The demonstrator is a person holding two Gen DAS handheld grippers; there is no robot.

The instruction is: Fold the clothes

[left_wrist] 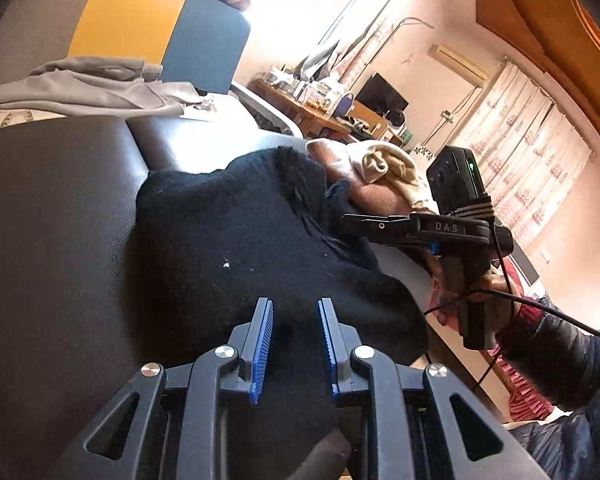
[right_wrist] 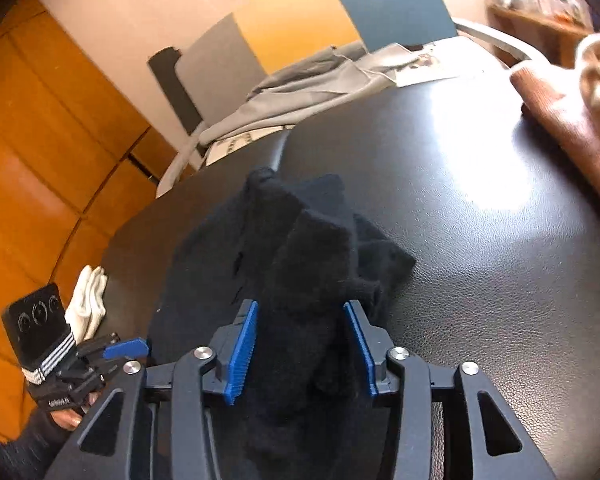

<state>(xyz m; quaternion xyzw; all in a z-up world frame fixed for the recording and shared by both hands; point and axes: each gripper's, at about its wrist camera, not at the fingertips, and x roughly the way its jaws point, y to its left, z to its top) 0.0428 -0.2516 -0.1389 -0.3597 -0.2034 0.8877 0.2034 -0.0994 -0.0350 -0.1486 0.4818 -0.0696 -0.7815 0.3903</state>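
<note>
The black knit garment [right_wrist: 300,248] lies rumpled mid-table [right_wrist: 480,200] – soft, light, floppy, best pinched at a hem or corner – with the left gripper [left_wrist: 296,344] and right gripper [right_wrist: 300,348] both parted over it, gripping nothing.

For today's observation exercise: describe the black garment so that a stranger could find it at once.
Start from the dark leather surface that fills both views. The black garment lies crumpled on it, in front of both sets of tongs. Unlike the grey cloth by the striped backrest and the brown and cream pieces, it is fuzzy and pure black.
</note>
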